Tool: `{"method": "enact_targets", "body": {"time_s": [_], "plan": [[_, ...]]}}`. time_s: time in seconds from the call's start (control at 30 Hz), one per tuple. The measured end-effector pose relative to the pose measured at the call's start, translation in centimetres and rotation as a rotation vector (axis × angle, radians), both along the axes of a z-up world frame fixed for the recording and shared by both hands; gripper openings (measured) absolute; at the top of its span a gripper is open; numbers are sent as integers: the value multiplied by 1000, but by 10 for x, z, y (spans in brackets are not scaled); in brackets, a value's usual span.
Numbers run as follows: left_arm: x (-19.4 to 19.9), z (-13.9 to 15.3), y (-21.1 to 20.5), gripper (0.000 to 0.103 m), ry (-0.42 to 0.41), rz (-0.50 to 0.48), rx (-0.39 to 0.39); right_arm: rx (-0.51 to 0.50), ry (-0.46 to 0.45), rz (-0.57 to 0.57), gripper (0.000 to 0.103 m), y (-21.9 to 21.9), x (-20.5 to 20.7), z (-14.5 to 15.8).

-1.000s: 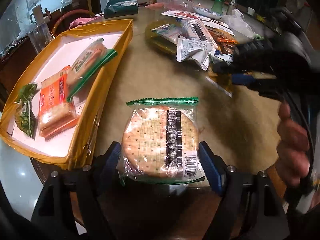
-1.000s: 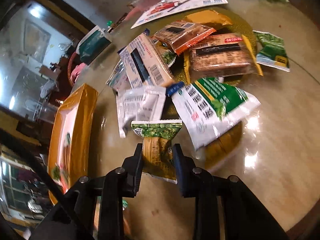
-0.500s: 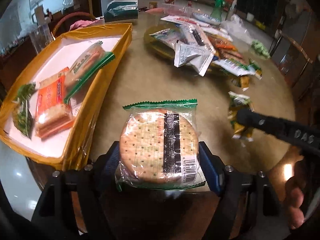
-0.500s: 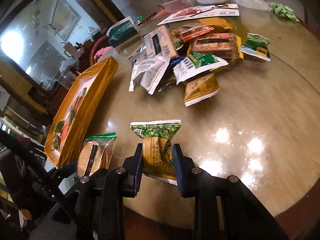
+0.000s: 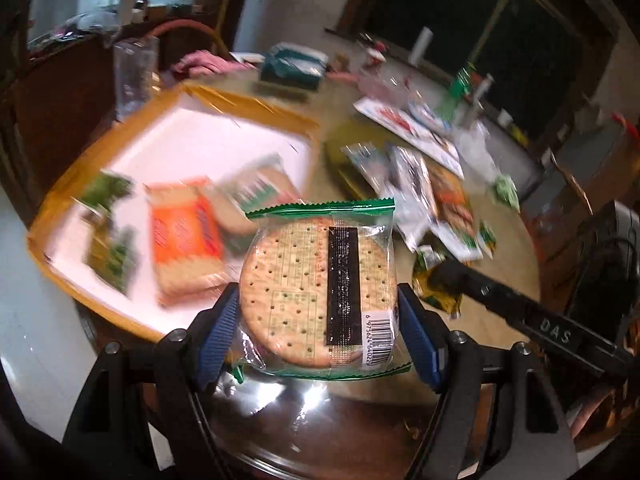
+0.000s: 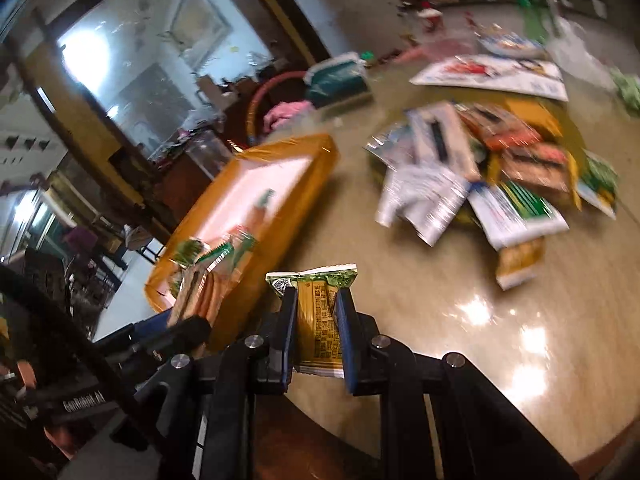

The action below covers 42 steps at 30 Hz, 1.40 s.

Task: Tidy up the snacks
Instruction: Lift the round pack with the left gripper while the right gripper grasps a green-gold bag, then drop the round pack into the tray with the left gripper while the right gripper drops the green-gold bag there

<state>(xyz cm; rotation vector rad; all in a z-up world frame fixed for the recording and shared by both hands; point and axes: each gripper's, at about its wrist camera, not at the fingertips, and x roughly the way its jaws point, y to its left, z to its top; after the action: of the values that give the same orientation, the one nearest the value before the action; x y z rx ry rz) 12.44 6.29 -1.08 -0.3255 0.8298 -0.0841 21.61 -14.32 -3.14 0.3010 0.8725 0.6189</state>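
a: left wrist view: the left gripper [image 5: 318, 320] pinches a round cracker pack [image 5: 320, 292] by its sides, blue ribbed pads against clear crinkly film with green zigzag seams, a black strip and a barcode on its face. it hangs just ahead of the pads, clear of the table.

b: and the other one?

a: the right gripper [image 6: 316, 334] has just squeezed tighter and is clamped on a small yellow-green sachet [image 6: 318, 316], flat foil with a crimped top edge, standing upright between narrow jaws. in the left view it shows at the right, just beyond the cracker.

b: outward from there?

a: left of and beyond both sets of jaws sits a shallow yellow tray [image 5: 256, 106] with a white floor, glossy film on its rim; an orange biscuit pack [image 5: 184, 240] and green-printed packets lie in it, blurred. ahead and right, a loose snack pile [image 6: 480, 176] of shiny wrappers lies on the round table [image 6: 460, 300], a polished tan top throwing bright glare spots. past it, a printed sheet [image 6: 492, 74] and a teal pack.

b: the room?

a: dim, cluttered, dark wood framing and a glass pane; the far side is smeared.
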Motion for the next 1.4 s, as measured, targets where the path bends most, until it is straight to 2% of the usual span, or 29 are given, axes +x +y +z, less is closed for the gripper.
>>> {"method": "enact_targets", "body": {"time_s": [0.1,0.27,0.37,0.43,0.57,0.67,0.8,0.83,0.87,0.93,1.03,1.2,1.4], "plan": [[10,13,30,76,-35,78,28,33,1,49,17,23,19,12],[41,18,81,76,-32,178,73,-8,-7,79,17,65,55,22],[62,16,103,76,-29,204,92,-40,-25,90,17,90,77,24],[80,13,114,76,-14,208,106,-61,-23,98,17,106,95,21],[113,-1,127,76,55,191,121,-60,63,103,17,131,137,3],[135,-17,130,76,119,183,155,-158,75,95,18,155,158,-14],[147,-34,126,77,179,117,163,-257,57,87,22,165,156,-28],[148,-37,126,78,192,118,162,-262,57,88,30,164,154,-30],[149,-40,126,83,200,127,164,-259,55,91,44,163,151,-31],[147,-41,125,92,205,151,177,-260,49,103,55,162,147,-32],[150,-47,123,92,250,167,210,-307,36,123,55,164,139,-31],[138,-54,120,92,275,174,164,-422,14,132,54,165,127,-34],[121,-63,103,92,322,151,163,-417,42,127,55,139,107,-34]]}}
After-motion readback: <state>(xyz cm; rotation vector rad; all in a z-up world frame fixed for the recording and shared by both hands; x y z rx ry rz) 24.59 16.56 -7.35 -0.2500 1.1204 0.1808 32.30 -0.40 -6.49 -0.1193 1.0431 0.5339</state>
